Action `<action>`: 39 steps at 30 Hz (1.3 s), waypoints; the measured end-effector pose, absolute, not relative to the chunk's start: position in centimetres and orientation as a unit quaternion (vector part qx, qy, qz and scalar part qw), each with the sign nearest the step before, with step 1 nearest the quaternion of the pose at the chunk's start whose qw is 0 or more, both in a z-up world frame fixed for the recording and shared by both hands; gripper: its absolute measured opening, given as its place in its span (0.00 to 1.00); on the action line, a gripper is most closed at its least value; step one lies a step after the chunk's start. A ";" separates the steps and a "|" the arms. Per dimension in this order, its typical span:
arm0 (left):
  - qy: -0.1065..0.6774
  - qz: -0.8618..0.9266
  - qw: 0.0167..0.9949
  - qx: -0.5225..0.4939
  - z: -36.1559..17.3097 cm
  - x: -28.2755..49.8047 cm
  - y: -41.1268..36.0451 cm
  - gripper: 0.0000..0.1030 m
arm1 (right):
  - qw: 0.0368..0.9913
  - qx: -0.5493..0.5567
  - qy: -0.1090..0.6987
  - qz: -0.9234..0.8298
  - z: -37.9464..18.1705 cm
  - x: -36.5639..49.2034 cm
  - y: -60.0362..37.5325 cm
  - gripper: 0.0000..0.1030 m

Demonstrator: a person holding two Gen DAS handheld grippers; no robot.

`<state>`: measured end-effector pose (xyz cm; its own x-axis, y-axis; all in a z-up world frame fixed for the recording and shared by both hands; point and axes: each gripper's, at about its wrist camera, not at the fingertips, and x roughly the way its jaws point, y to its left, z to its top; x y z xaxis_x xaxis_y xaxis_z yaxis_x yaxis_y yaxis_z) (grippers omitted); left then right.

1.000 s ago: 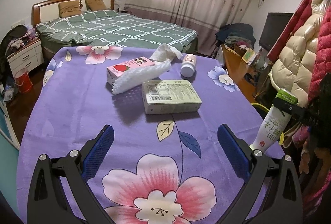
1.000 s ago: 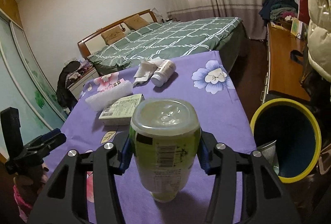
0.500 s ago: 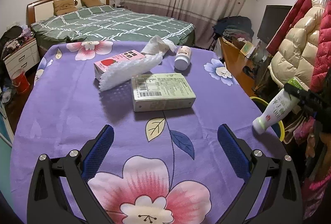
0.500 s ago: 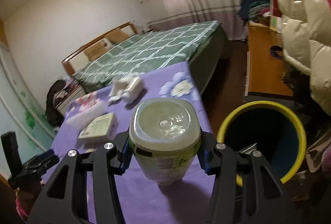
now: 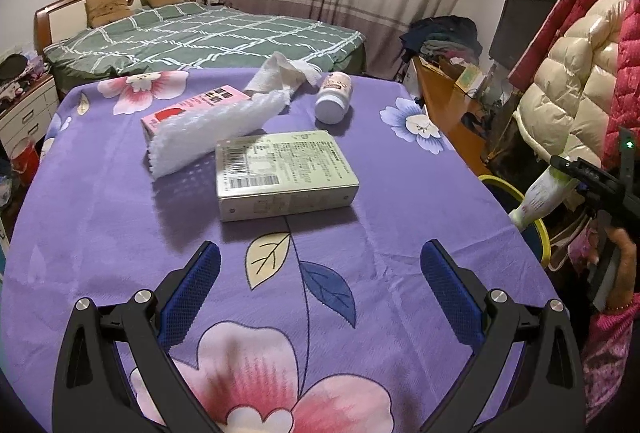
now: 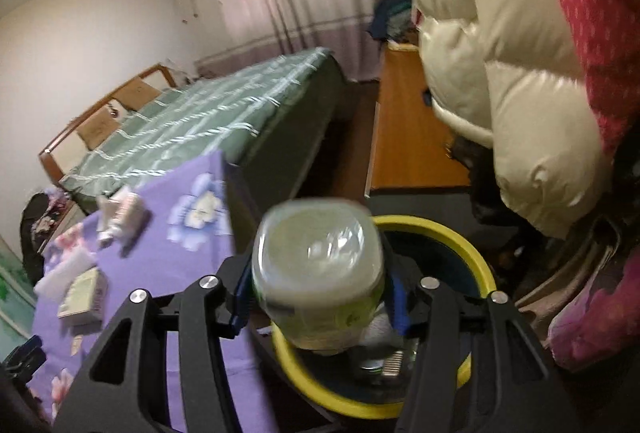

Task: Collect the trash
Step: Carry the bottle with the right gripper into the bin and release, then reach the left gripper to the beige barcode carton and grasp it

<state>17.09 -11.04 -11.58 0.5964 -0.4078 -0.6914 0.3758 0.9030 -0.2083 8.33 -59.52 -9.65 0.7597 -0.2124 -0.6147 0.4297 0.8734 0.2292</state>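
Observation:
My right gripper (image 6: 318, 297) hangs over the yellow-rimmed bin (image 6: 460, 245), and its jaws are opening. The green-and-white drink bottle (image 6: 320, 273) sits between them, blurred, cap end down and slipping loose from the pads. The left wrist view shows that bottle (image 5: 536, 197) tilted over the bin rim (image 5: 540, 233). My left gripper (image 5: 320, 249) is open and empty above the purple tablecloth (image 5: 100, 213). Ahead of it lie a pale green box (image 5: 280, 173), bubble wrap (image 5: 212, 129) over a pink carton (image 5: 192, 105), a crumpled tissue (image 5: 284, 73) and a white pill bottle (image 5: 334, 99) on its side.
Puffy coats (image 6: 520, 93) hang close beside the bin on the right. A wooden desk (image 6: 408, 137) stands behind it, and a green bed (image 5: 208, 37) lies past the table's far edge. A person's hand (image 5: 620, 269) holds the right gripper.
The right gripper swung off the table's edge until it was over the bin and rolled, and the bottle now looks blurred in it. The left gripper crept forward toward the green box.

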 end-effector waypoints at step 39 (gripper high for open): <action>0.431 -0.375 0.819 0.056 -14.2 20.8 -20.3 0.95 | 0.916 0.200 0.311 -0.159 -12.1 10.2 -59.2 0.60</action>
<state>20.75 -20.31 -14.17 0.3481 -0.5660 -0.7473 0.6624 0.7126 -0.2311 10.23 -59.19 -12.06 0.7561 -0.1678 -0.6326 0.4160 0.8695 0.2665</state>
